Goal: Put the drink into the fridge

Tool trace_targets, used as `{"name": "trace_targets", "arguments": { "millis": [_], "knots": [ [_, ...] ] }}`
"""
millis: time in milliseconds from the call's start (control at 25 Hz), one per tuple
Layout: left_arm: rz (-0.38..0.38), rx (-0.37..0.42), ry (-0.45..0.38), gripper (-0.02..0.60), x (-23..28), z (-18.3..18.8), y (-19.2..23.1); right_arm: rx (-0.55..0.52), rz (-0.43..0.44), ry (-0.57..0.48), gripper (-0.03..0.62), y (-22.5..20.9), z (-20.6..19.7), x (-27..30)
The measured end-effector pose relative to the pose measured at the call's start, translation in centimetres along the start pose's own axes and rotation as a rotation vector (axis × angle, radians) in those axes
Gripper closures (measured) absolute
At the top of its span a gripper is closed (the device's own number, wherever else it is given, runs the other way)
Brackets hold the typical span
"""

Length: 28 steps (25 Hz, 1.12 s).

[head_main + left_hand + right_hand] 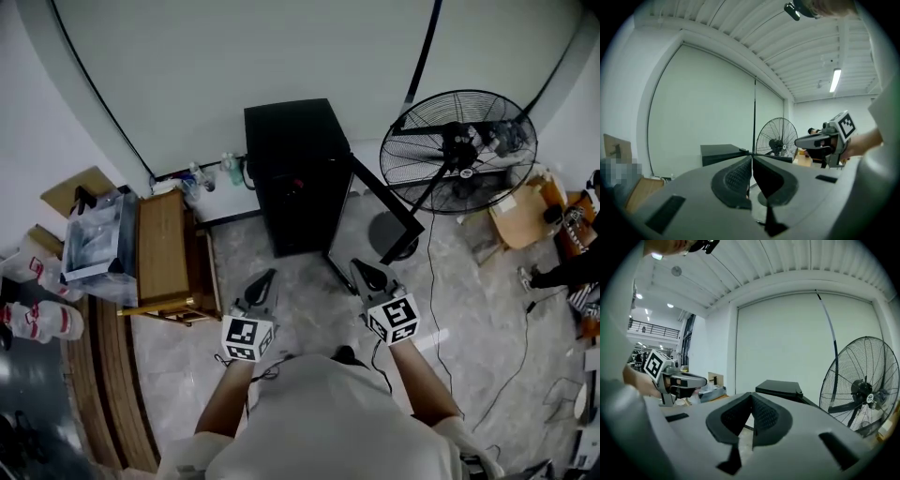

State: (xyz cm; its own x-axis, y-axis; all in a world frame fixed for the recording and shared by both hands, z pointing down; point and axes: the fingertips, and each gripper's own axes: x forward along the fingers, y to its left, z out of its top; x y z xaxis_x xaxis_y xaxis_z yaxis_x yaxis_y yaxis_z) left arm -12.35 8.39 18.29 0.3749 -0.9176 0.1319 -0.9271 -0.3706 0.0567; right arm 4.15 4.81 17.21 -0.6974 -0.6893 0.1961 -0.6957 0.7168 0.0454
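Small bottles (230,169), too small to tell apart, are standing on the floor by the wall, just left of the black fridge (295,141). They are well apart from the left gripper (267,277) and right gripper (363,269), which are hovering before the fridge, jaws pressed together on nothing. The fridge door (384,202) is hanging open. A pale stone floor (309,305) is showing, with a wooden table (161,244) left and a big fan (459,150) right.

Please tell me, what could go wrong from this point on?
1. The left gripper and the right gripper are both shut and empty, so no drink is in hand yet.
2. The fridge door appears to stand open toward the person; a gripper could knock its edge.
3. A cable trails over the floor beside the fan: a possible trip.
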Motion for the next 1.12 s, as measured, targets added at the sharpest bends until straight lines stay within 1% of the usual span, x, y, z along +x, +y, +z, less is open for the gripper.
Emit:
{"name": "trace_targets", "arguments": {
  "millis": [160,320,400,600,760,1120],
  "knots": [
    [0.024,-0.021,-0.005,0.571,-0.2,0.2,-1.8,-0.001,0.040,-0.002,0.593,-0.7,0.4,-1.8],
    [0.067,-0.033,-0.012,0.571,0.5,0.2,-2.5,-0.005,0.047,0.010,0.594,-2.0,-1.0,-2.8],
    [0.079,-0.045,-0.012,0.571,0.7,0.3,-2.9,-0.001,0.054,0.000,0.594,-2.5,-0.9,-3.5],
    [0.075,-0.030,-0.010,0.571,1.4,0.7,-4.2,0.015,0.051,-0.020,0.594,-4.4,-0.3,-4.0],
    [0.088,-0.035,-0.007,0.571,1.9,0.8,-4.2,0.040,0.042,-0.031,0.594,-5.5,0.2,-3.9],
    [0.100,-0.047,0.003,0.571,2.3,0.6,-4.3,0.027,0.072,-0.042,0.594,-5.5,1.0,-3.4]
  ]
}}
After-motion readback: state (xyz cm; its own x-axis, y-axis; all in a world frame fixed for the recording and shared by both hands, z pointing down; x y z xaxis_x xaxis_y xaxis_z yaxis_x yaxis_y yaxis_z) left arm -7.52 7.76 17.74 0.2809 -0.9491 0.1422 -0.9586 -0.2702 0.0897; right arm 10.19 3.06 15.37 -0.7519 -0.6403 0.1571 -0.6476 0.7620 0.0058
